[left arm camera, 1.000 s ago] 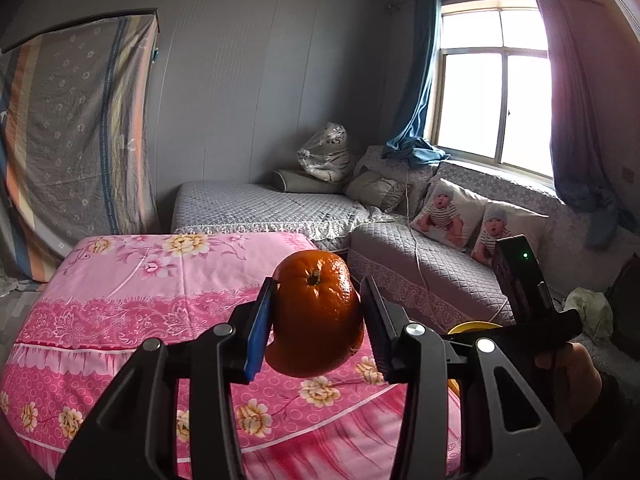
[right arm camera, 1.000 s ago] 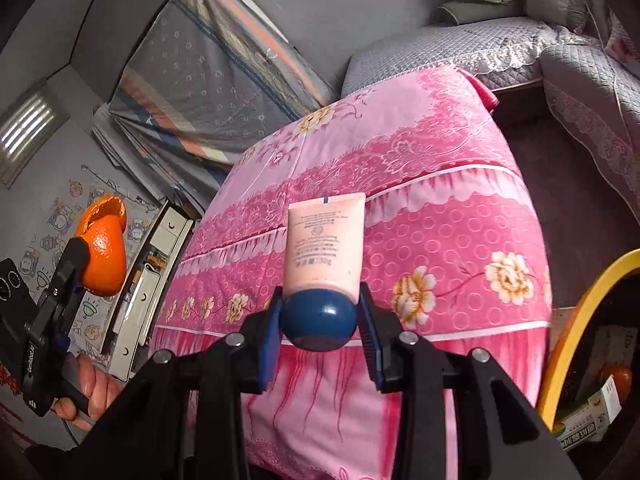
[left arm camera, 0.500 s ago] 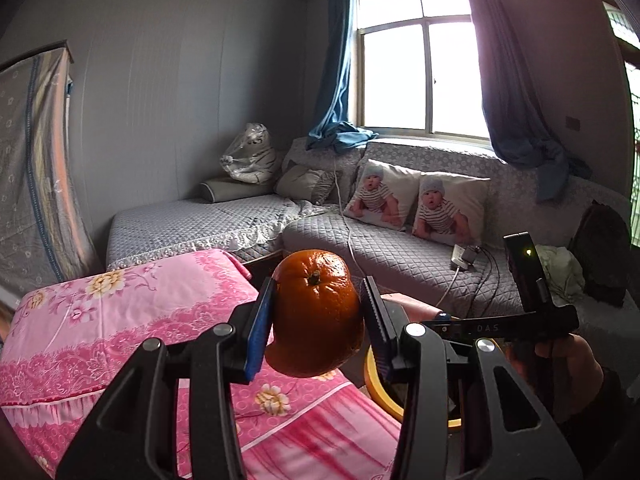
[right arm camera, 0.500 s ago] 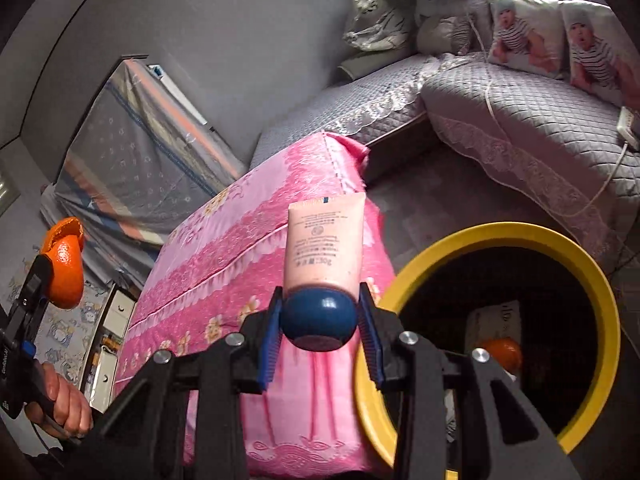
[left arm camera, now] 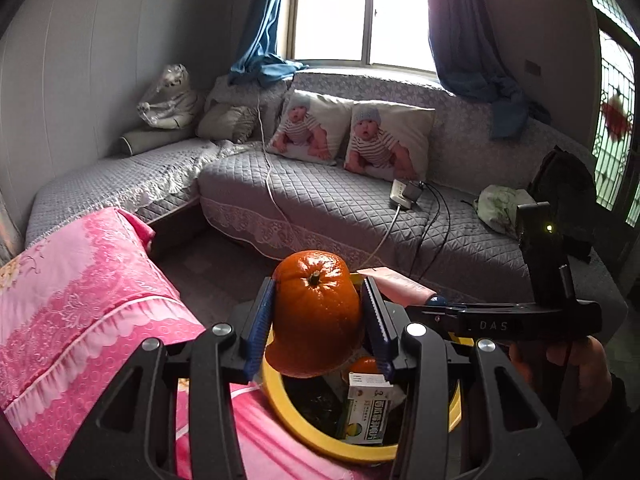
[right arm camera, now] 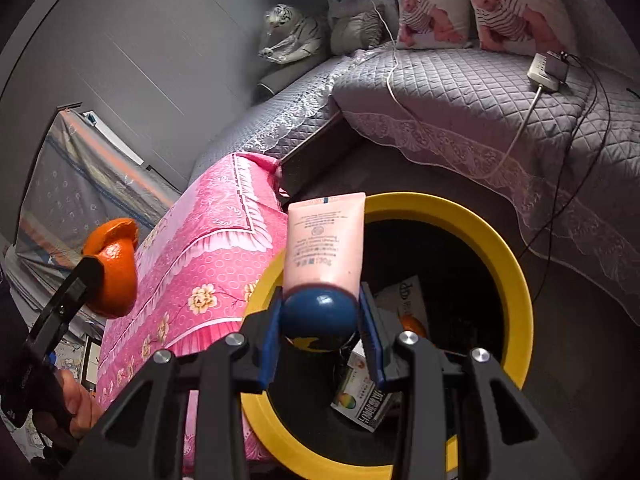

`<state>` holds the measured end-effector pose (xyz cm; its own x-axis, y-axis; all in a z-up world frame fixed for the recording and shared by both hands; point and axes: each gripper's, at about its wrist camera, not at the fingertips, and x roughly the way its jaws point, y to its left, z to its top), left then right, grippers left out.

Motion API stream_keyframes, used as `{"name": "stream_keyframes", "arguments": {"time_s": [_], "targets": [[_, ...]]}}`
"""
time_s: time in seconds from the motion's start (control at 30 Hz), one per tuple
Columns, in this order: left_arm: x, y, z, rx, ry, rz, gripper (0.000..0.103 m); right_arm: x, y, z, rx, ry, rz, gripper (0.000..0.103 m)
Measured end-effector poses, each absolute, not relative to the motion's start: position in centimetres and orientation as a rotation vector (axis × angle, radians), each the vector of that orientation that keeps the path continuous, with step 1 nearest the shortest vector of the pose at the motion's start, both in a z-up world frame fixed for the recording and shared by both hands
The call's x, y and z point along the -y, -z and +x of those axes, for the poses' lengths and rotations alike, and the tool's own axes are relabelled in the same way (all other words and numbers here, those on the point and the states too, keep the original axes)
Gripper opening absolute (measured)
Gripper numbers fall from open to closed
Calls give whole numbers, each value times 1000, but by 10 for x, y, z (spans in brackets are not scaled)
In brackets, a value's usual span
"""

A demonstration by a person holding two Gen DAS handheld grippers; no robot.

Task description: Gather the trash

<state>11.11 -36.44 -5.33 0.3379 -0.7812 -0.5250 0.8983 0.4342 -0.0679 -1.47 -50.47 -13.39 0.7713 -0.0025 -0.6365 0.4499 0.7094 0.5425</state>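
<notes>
My left gripper [left arm camera: 318, 320] is shut on an orange peel [left arm camera: 316, 312] shaped like a hollow half orange, held above the near rim of a yellow-rimmed bin [left arm camera: 280, 404]. My right gripper [right arm camera: 320, 320] is shut on the blue cap of a pink tube [right arm camera: 326, 240], which points up over the bin [right arm camera: 516, 276]. Inside the bin lie a green and white carton [right arm camera: 362, 394], a white box [right arm camera: 408, 296] and an orange piece [right arm camera: 412, 326]. In the right wrist view the peel [right arm camera: 114, 268] shows at far left. The tube's tip [left arm camera: 396, 282] appears in the left wrist view.
A table under a pink flowered cloth [left arm camera: 80, 300] stands right beside the bin on its left. A grey quilted corner sofa [left arm camera: 320, 204] with two printed cushions, cables and a power strip [left arm camera: 402, 196] runs behind. Dark floor [right arm camera: 592, 340] lies between sofa and bin.
Both grippers swung away from the pink table toward the sofa and sank, bringing the yellow bin under them. The peel and the tube stayed clamped throughout.
</notes>
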Motion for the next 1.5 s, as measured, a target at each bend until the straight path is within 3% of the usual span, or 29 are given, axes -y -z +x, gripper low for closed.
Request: {"name": "stream_keyframes", "arguments": {"time_s": [0.4,0.47,0.53,0.6,0.67,0.7,0.77,0.87,1.2,1.5], "targets": [[408,86,142,-678,1114,196,42,523,149,-21,-685,360,748,34],[409,86,142,-678,1112,198,43,525,144,-27,-658,389,749,39],[410,86,141,-675,1112,197,44,528,137,-37,-620,426,753,51],[410,85,137,-655,1119,195,52,528,130,-45,-590,463,745,55],[406,82,134,-625,1101,183,80,527,122,-53,-566,505,724,65],[401,80,133,-606,1094,162,84,527,118,-56,-552,532,716,73],[392,76,133,-586,1074,133,94,525,109,-61,-528,586,687,79],[368,65,132,-531,1038,97,95,518,96,-64,-490,637,645,94],[249,14,113,-267,721,124,95,446,54,-29,-346,547,401,95],[120,-9,106,-231,407,53,95,322,19,16,-235,236,246,95]]}}
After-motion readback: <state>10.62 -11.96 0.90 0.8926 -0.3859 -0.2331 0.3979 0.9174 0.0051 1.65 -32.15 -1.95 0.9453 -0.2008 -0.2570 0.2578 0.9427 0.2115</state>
